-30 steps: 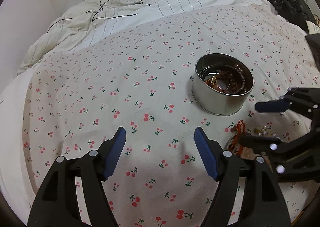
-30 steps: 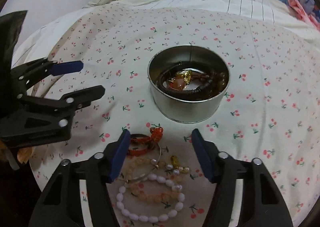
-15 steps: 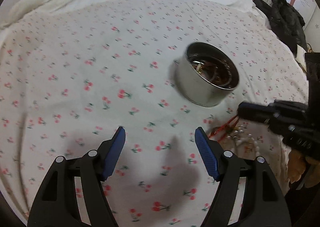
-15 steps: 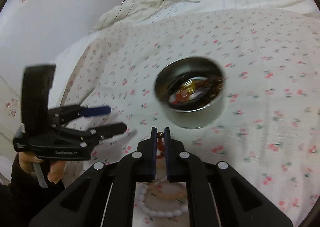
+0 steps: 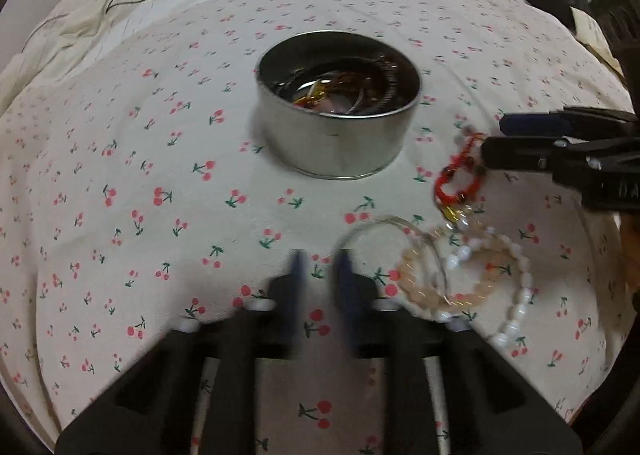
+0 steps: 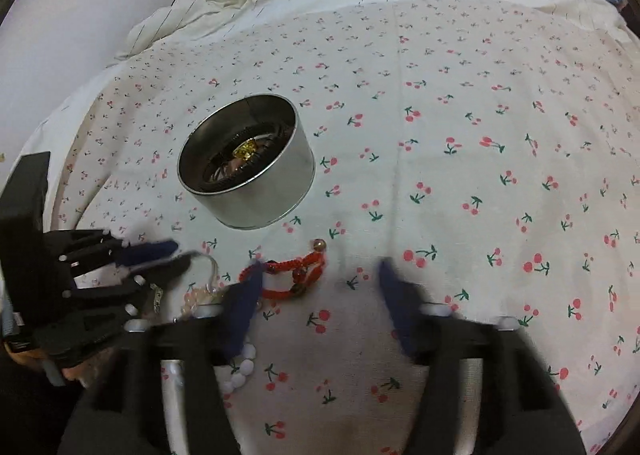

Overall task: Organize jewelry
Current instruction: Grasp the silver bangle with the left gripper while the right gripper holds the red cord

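Left gripper (image 5: 318, 271): bottom centre of its own view, jaws just closing, now nearly together; nothing seen between them.
Right gripper (image 6: 320, 295): bottom centre of its view, jaws just opening, now spread apart, holding nothing.
Tin (image 6: 246, 167): round metal, centre left of the right view, on the cherry-print sheet (image 6: 460, 135); bracelets inside.
Red cord bracelet (image 6: 296, 275): on the sheet just beyond the right gripper's left finger.
White bead bracelet (image 5: 516, 287): lower right of the left view, overlapping a pale pink bead bracelet (image 5: 424, 275).
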